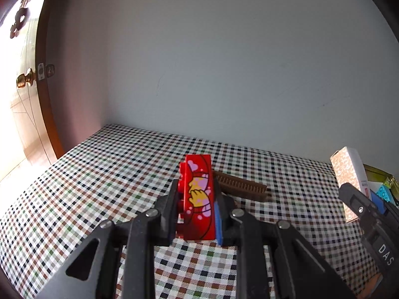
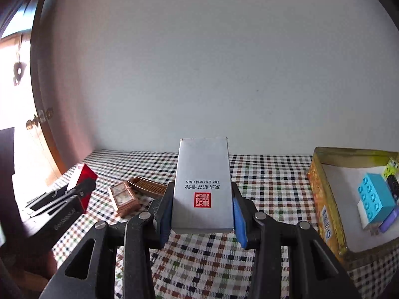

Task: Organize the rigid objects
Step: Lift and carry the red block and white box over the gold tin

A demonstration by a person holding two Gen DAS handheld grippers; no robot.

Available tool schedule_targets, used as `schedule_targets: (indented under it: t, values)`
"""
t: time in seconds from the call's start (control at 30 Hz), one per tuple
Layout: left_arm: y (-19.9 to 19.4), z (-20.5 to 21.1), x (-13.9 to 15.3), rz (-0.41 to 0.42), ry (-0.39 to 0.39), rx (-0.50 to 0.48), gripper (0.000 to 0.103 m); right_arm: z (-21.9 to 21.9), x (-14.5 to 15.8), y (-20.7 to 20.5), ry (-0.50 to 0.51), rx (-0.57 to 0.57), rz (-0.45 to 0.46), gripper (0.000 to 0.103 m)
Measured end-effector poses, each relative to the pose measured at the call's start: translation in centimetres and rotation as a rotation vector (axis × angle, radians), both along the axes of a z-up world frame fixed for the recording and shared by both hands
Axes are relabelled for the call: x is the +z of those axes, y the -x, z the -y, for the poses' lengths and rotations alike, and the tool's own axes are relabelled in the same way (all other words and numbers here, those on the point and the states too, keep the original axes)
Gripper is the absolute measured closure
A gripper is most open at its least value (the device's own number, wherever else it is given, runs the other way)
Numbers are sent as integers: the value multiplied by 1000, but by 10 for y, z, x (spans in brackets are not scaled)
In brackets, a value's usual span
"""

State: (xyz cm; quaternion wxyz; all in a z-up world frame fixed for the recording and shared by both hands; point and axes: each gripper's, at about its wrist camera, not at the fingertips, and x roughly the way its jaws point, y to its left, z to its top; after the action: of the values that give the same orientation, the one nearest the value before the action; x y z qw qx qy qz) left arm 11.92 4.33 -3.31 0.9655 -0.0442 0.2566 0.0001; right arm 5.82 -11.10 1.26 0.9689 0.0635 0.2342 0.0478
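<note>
My left gripper point(image 1: 196, 191) is shut on a red toy brick point(image 1: 199, 172) with a pink and yellow picture, held on edge above the checked tablecloth point(image 1: 99, 174). My right gripper point(image 2: 202, 189) is shut on a grey card box point(image 2: 203, 162) with a red seal, held upright off the cloth. In the right wrist view the left gripper point(image 2: 81, 189) and its red brick point(image 2: 87, 173) show at the left. In the left wrist view the right gripper point(image 1: 356, 195) with its box point(image 1: 346, 167) is at the right edge.
A gold tin point(image 2: 321, 194) stands open at the right, holding a light blue brick point(image 2: 371, 198) and other small pieces. A brown comb-like piece point(image 1: 240, 186) and a small copper-coloured box point(image 2: 123, 198) lie on the cloth. A wall runs behind, and a door is at the left.
</note>
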Motion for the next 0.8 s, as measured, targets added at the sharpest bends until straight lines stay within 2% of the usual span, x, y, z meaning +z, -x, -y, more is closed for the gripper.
schedule_targets:
  t: [0.13,0.37,0.8]
  values:
    - [13,3,-1,0,10,12,82,5,4,9,-13,6,23,60]
    - [29,19,-3,6,7,1,82,10,3,14,-10,-11,6,60]
    - [41,62,-14,18,-10,-16,82,22,7,34,76,-44,22,60]
